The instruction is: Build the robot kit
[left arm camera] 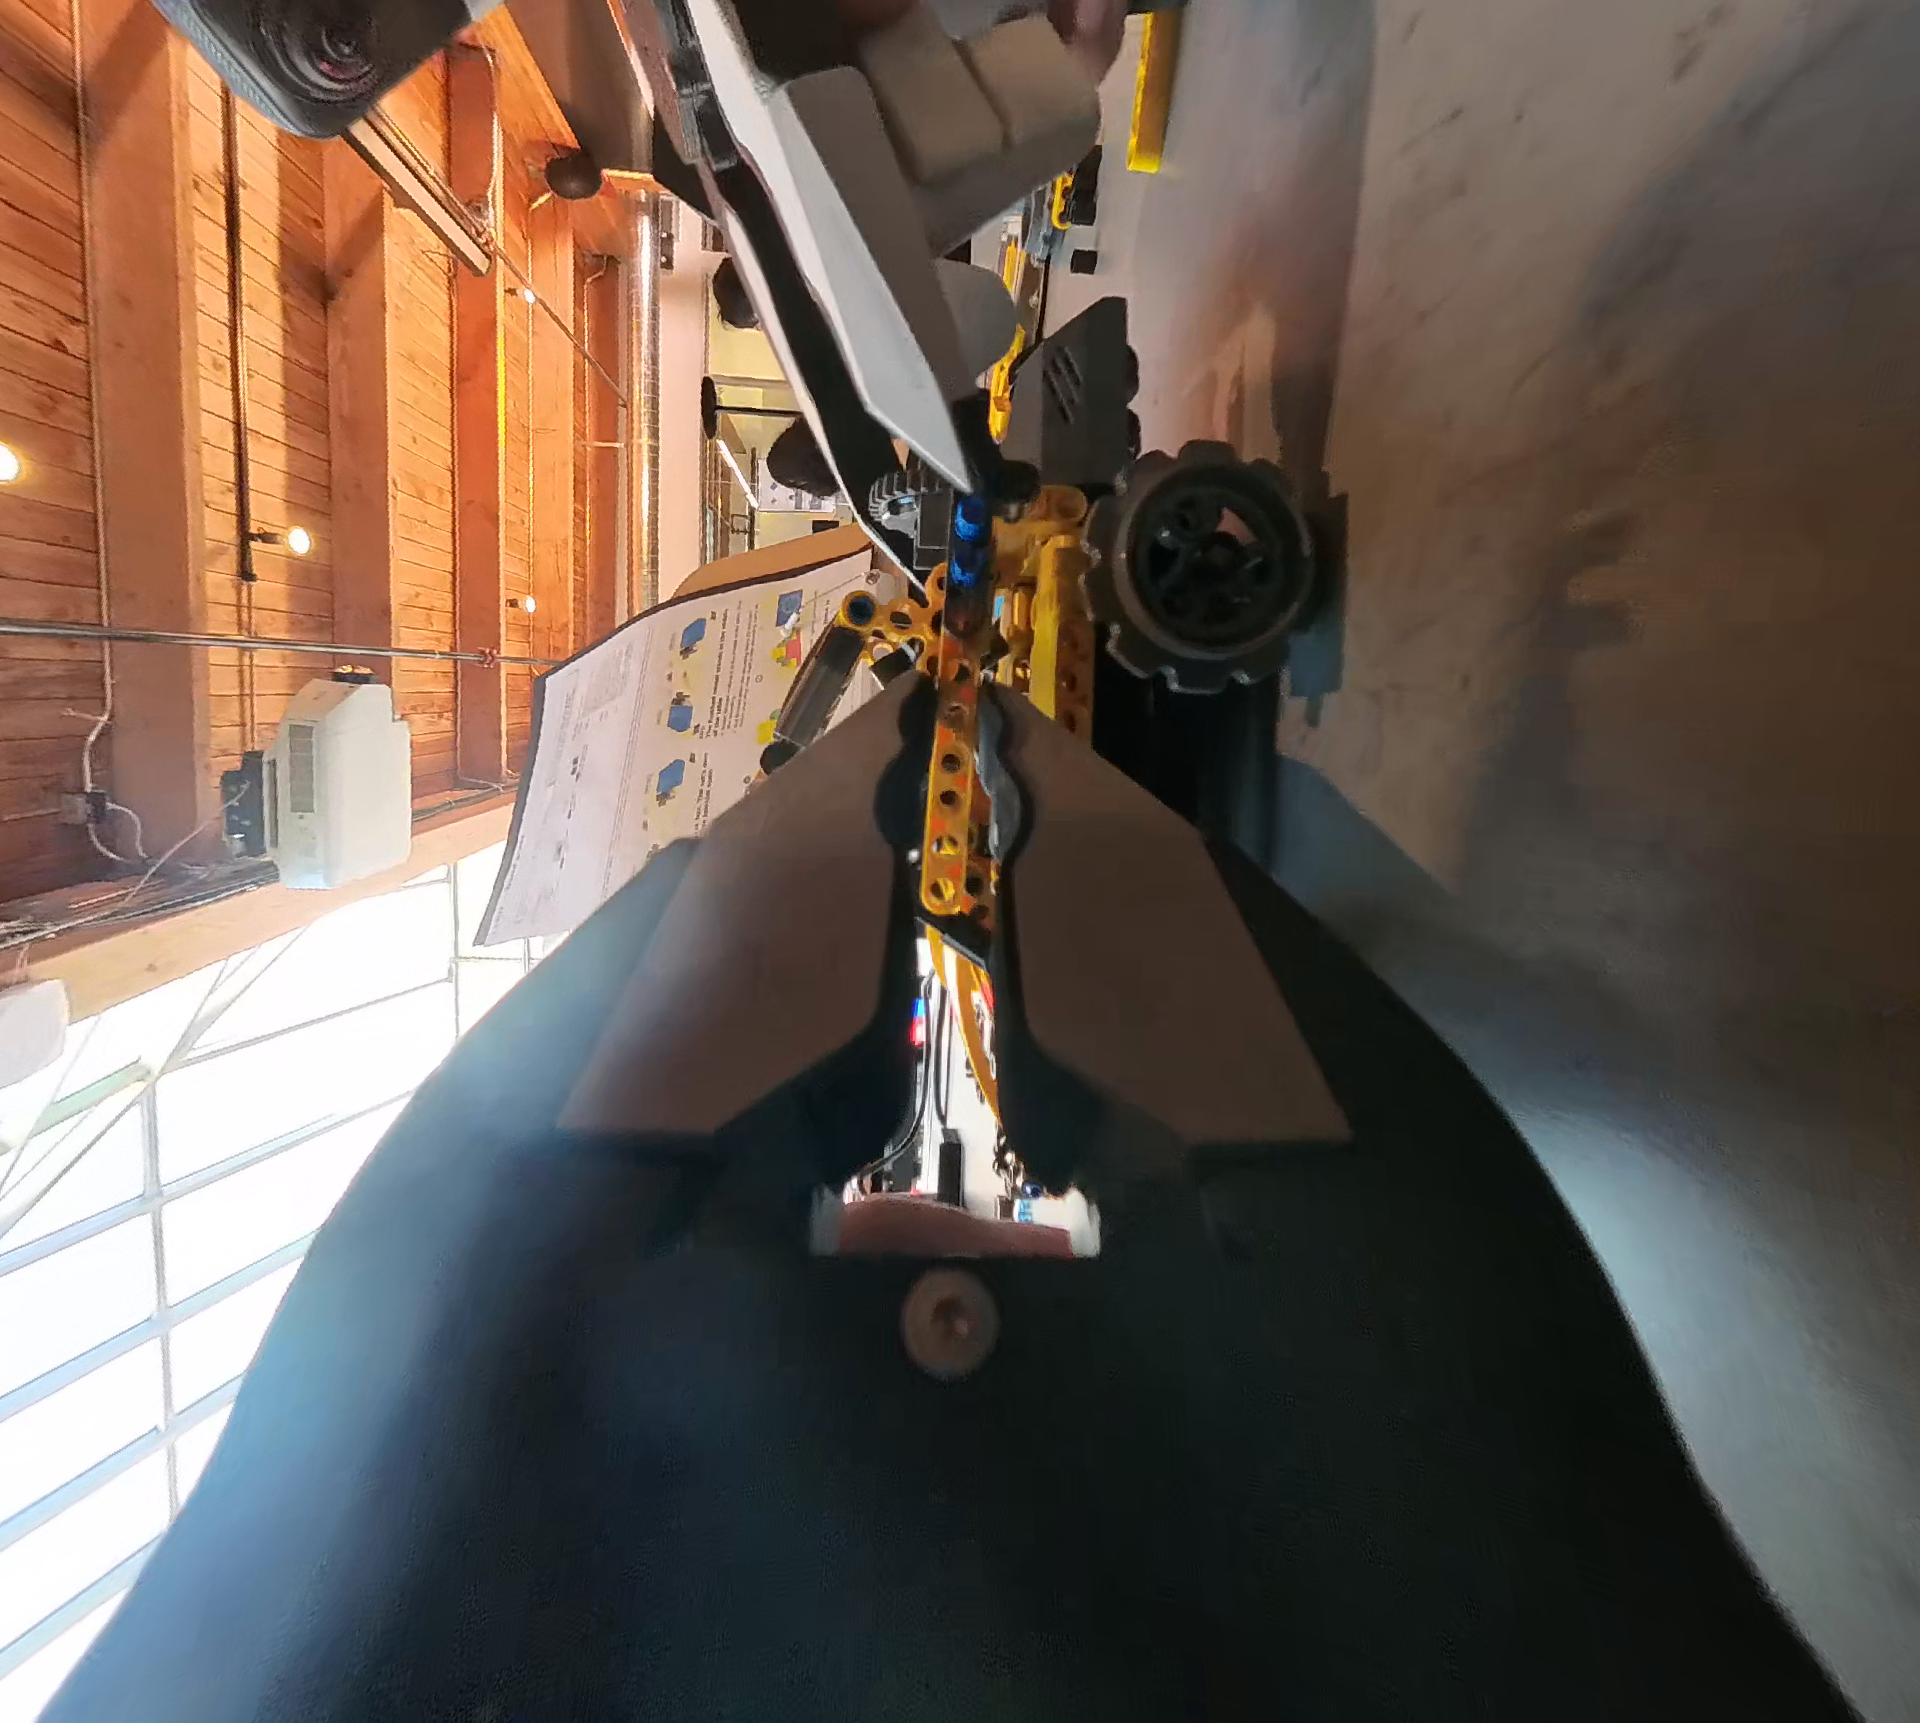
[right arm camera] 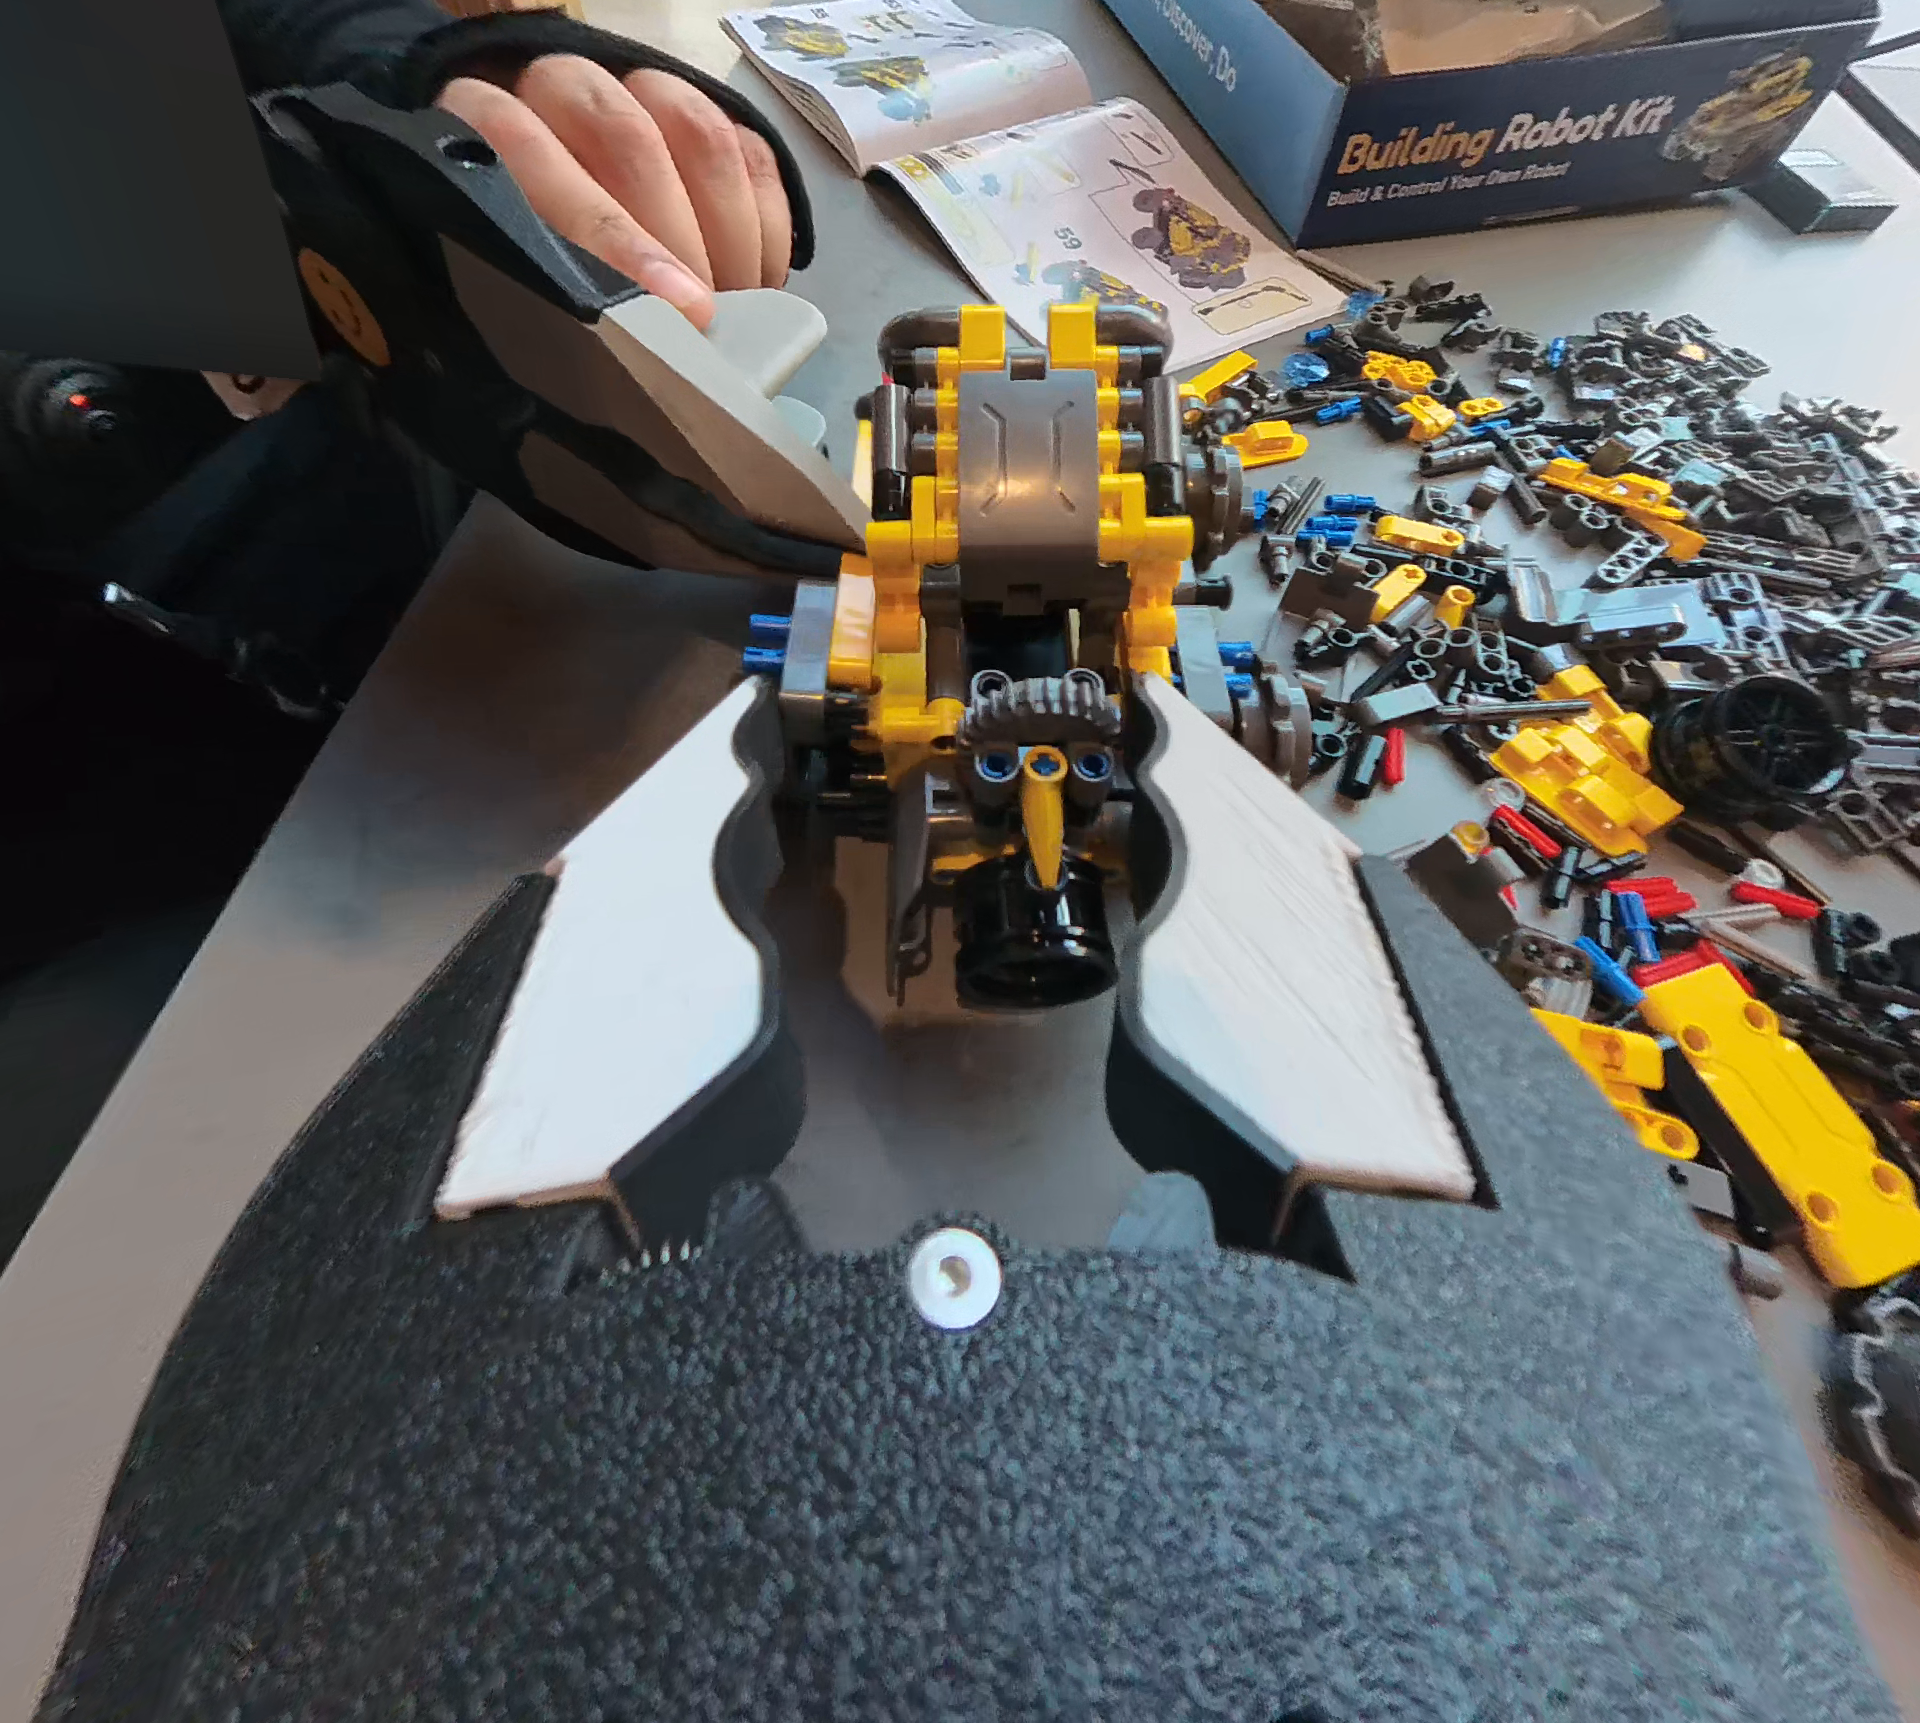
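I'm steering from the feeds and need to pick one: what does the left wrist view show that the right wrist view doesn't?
Only the left wrist view: the left gripper shut on a yellow holed beam of the model, a fitted black wheel, wooden wall.

Only the right wrist view: the right gripper open around the model's front, a loose parts pile, kit box, open booklet.

Both: the yellow-and-grey model and the grey table.

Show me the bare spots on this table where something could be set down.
Bare grey table lies left of the brick model, toward the near edge. A small strip lies between the booklet and model. Right of the model is crowded with loose pieces; the box fills the far right.
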